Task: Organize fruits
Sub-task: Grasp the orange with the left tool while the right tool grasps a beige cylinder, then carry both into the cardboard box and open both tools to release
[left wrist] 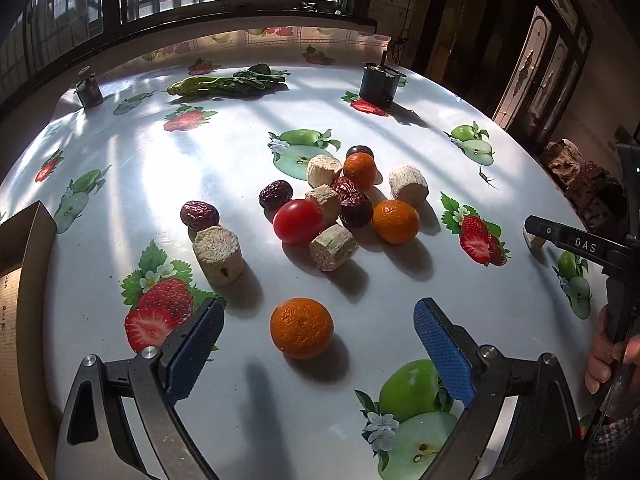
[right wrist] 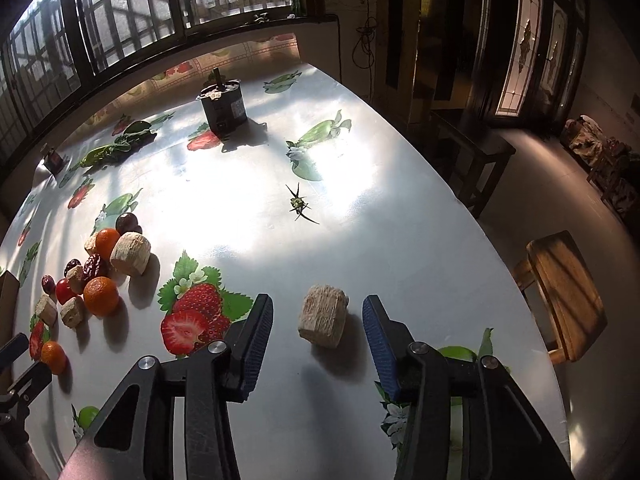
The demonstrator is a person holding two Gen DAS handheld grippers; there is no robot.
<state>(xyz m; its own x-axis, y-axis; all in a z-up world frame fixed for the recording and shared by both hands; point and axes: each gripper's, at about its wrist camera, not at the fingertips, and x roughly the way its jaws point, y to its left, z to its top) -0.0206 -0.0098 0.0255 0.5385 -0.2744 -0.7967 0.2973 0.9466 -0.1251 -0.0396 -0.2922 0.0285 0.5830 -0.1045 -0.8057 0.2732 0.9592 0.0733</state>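
Note:
A pile of fruit lies mid-table in the left wrist view: a red tomato [left wrist: 298, 222], oranges [left wrist: 395, 222], dark red dates [left wrist: 199, 215] and several beige sugarcane chunks [left wrist: 218, 255]. A lone orange [left wrist: 301, 328] sits between the fingers of my open left gripper [left wrist: 318, 344], untouched. My right gripper [right wrist: 318, 334] is open around a single sugarcane chunk [right wrist: 323, 321] on the table, with gaps on both sides. The right gripper also shows at the right edge of the left wrist view [left wrist: 568, 240]. The pile shows at the left of the right wrist view [right wrist: 100, 276].
A cardboard box [left wrist: 24, 280] stands at the table's left edge. Green leafy vegetables [left wrist: 228, 82] and a dark motor-like block [left wrist: 378, 82] lie at the far side. A small green stem [right wrist: 298, 202] lies mid-table. A wooden stool [right wrist: 564, 300] stands beyond the right edge.

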